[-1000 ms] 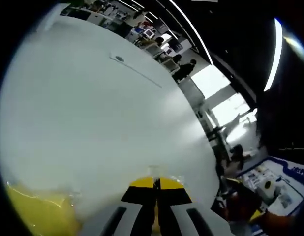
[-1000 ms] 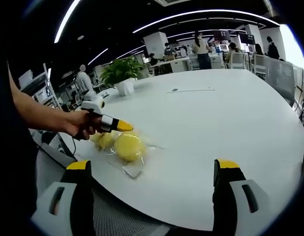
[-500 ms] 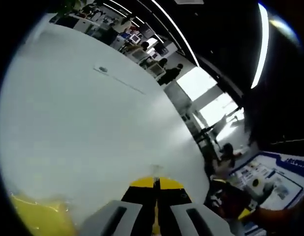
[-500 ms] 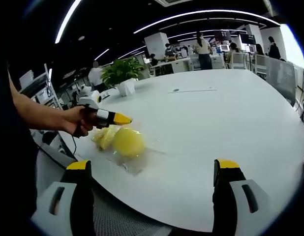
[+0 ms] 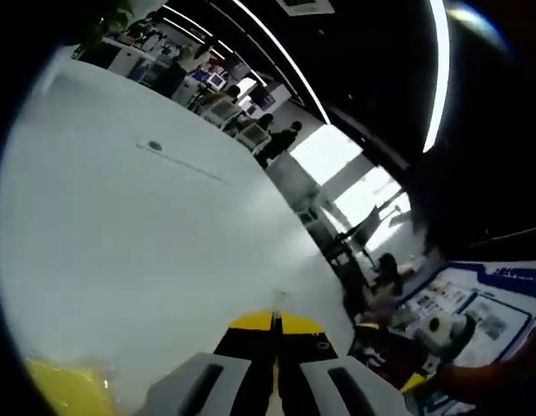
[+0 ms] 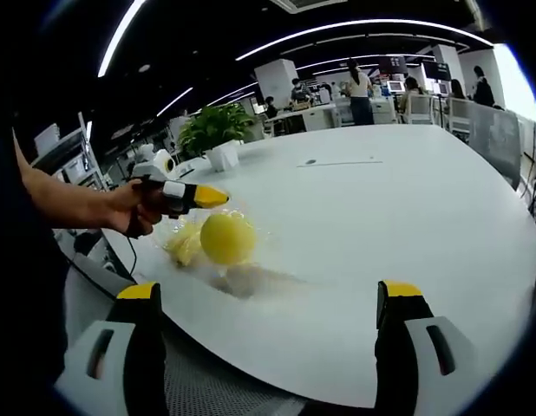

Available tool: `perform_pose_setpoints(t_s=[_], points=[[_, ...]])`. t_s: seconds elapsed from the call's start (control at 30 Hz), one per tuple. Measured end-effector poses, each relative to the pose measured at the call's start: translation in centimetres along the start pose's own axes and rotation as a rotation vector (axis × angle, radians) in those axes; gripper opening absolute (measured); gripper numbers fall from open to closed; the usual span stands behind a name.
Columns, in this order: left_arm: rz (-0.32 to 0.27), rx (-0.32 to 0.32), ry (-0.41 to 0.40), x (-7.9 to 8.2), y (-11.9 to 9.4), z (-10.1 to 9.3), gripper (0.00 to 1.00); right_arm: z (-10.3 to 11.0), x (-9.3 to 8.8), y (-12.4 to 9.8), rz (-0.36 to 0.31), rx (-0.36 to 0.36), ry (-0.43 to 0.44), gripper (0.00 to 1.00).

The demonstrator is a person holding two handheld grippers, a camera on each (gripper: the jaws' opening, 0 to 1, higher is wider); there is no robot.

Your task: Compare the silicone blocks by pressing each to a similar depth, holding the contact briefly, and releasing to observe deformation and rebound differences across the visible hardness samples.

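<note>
A: What does the right gripper view give you that the left one doesn't?

B: The whole scene from outside. The left tongs [image 6: 218, 198], held in a person's hand [image 6: 134, 208], show with their yellow-tipped jaws together. Just under the tips hang the silicone blocks [image 6: 226, 238]: a round yellow ball shape and a paler yellow lump beside it, both in a clear, crinkled plastic bag [image 6: 186, 245]. The bag seems raised off the white counter [image 6: 381, 208], with a soft shadow lying on the surface below it. Whether the jaws are pinching the plastic I cannot tell.

A: And the left gripper view?

B: It looks along its own jaws, which meet tip to tip with no gap, yellow at the ends over black and grey. A blurred yellow patch of the blocks sits at the lower left edge of that view, against the smooth, matt counter top. Beyond it the office stretches away, with ceiling light strips and people at desks.

A: The right tongs [image 6: 271, 299]?

B: Spread wide, nothing between them. Their two grey jaws with yellow caps rise near the counter's near edge, well apart from the bag.

A: Anything else on the counter?

B: A leafy potted plant [image 6: 214, 132] in a white pot stands at the far left side.
</note>
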State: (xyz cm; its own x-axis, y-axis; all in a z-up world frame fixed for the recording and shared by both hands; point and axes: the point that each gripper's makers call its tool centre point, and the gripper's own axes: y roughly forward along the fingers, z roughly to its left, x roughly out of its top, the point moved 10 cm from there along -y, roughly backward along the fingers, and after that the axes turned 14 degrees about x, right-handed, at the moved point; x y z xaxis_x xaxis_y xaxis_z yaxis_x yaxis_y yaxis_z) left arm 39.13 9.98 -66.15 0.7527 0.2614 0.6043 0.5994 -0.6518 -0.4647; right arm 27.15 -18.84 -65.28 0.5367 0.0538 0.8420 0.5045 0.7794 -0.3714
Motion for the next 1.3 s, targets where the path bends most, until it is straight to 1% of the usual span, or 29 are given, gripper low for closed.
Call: perform_pose_setpoints(t_s=[0.07, 0.17, 0.2, 0.33, 0.43, 0.53, 0.6, 0.7, 0.83, 1.03, 1.13, 1.2, 1.3], points=[[-0.022, -0.004, 0.025, 0.3, -0.3, -0.4, 0.0, 0.1, 0.1, 0.1, -0.002, 0.0, -0.003, 0.97], [-0.03, -0.017, 0.028, 0.6, -0.6, -0.9, 0.0, 0.4, 0.2, 0.4, -0.007, 0.002, -0.005, 0.96], [-0.034, -0.023, 0.043, 0.7, -0.6, -1.0, 0.0, 0.4, 0.2, 0.5, -0.01, 0.004, -0.006, 0.96], [-0.034, -0.023, 0.075, 1.2, -0.9, -1.1, 0.0, 0.5, 0.2, 0.6, -0.005, 0.005, -0.006, 0.97], [-0.043, -0.02, 0.075, 1.5, -1.3, -1.0, 0.0, 0.5, 0.3, 0.6, -0.002, 0.002, -0.013, 0.97], [-0.057, -0.022, 0.084, 1.9, -1.9, -1.3, 0.0, 0.4, 0.4, 0.4, -0.01, -0.001, -0.009, 0.97], [-0.07, -0.023, 0.13, 2.3, -2.2, -1.6, 0.0, 0.5, 0.5, 0.4, -0.011, 0.0, -0.007, 0.97], [-0.079, -0.03, 0.175, 3.1, -2.8, -2.2, 0.0, 0.6, 0.6, 0.4, -0.011, 0.003, -0.011, 0.97], [-0.114, -0.053, 0.212, 4.6, -3.9, -3.4, 0.0, 0.5, 1.0, 0.3, -0.018, 0.003, -0.018, 0.97], [-0.147, -0.064, 0.276, 6.1, -5.1, -4.9, 0.0, 0.7, 1.4, 0.4, -0.031, 0.01, -0.027, 0.97], [-0.165, -0.074, 0.273, 6.8, -5.6, -5.4, 0.0, 0.7, 1.6, 0.5, -0.032, 0.011, -0.039, 0.97], [-0.177, -0.086, 0.275, 7.2, -6.0, -5.8, 0.0, 0.7, 2.0, 0.6, -0.061, 0.034, -0.066, 0.97], [-0.195, -0.096, 0.288, 7.8, -6.6, -6.6, 0.0, 0.6, 2.3, 0.5, -0.076, 0.033, -0.09, 0.97]])
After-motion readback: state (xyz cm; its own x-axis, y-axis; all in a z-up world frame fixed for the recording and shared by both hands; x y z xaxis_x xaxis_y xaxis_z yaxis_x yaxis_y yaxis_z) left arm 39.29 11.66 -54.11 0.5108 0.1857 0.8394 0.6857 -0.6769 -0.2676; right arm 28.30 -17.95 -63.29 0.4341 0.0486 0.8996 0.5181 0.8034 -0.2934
